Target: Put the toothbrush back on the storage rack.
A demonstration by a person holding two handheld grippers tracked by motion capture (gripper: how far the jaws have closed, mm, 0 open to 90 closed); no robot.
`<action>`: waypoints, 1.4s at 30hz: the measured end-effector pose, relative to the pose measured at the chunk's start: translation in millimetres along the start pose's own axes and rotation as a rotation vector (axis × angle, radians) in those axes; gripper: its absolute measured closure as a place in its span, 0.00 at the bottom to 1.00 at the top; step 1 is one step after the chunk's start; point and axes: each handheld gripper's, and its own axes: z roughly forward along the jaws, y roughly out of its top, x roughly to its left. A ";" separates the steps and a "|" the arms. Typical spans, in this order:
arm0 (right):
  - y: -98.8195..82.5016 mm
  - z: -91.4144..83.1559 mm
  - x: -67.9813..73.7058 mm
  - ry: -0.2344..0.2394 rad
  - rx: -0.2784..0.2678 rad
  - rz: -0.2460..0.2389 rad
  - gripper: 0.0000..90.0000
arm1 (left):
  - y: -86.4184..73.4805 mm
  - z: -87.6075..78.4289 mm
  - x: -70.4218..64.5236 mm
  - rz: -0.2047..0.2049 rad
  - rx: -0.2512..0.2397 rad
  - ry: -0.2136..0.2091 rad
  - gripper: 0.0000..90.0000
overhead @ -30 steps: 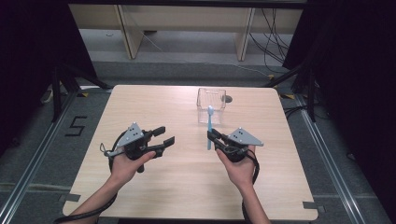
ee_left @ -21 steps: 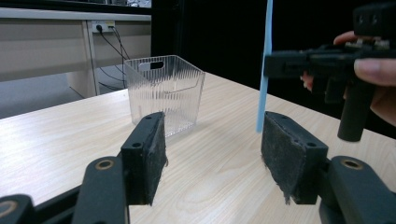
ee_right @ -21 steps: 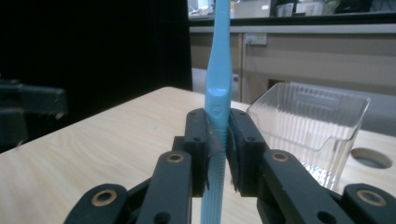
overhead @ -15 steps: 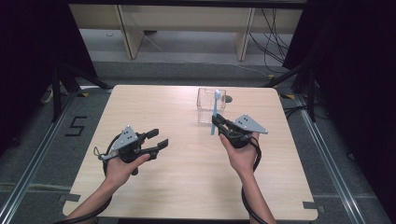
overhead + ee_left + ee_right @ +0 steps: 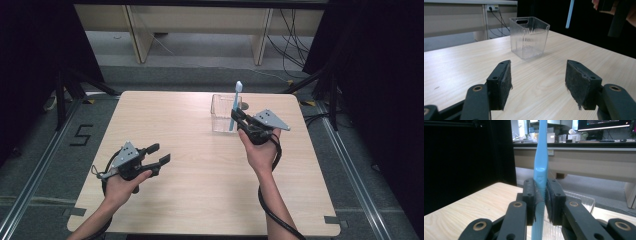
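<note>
Both tongs are working differently: your right tongs [image 5: 237, 116] are clamping the blue toothbrush [image 5: 235, 105] mid-handle, keeping it upright with the head on top, just above the clear bin [image 5: 220, 120] at the tabletop's [image 5: 200, 200] far side, probably so it drops in lengthwise. Your left tongs [image 5: 157, 153] are hanging apart and empty, near the front edge, well clear.
</note>
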 end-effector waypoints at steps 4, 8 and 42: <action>3.0 4.5 -2.5 -0.012 -0.001 -0.007 0.88 | -9.6 -2.5 2.0 0.006 -0.001 0.004 0.41; 4.0 8.3 -4.0 -0.018 0.002 0.001 0.88 | -15.6 -6.0 2.3 0.012 0.021 0.009 0.41; 20.4 30.4 -19.2 -0.070 -0.015 0.006 0.88 | -53.4 -14.9 -5.8 0.037 0.037 0.060 0.37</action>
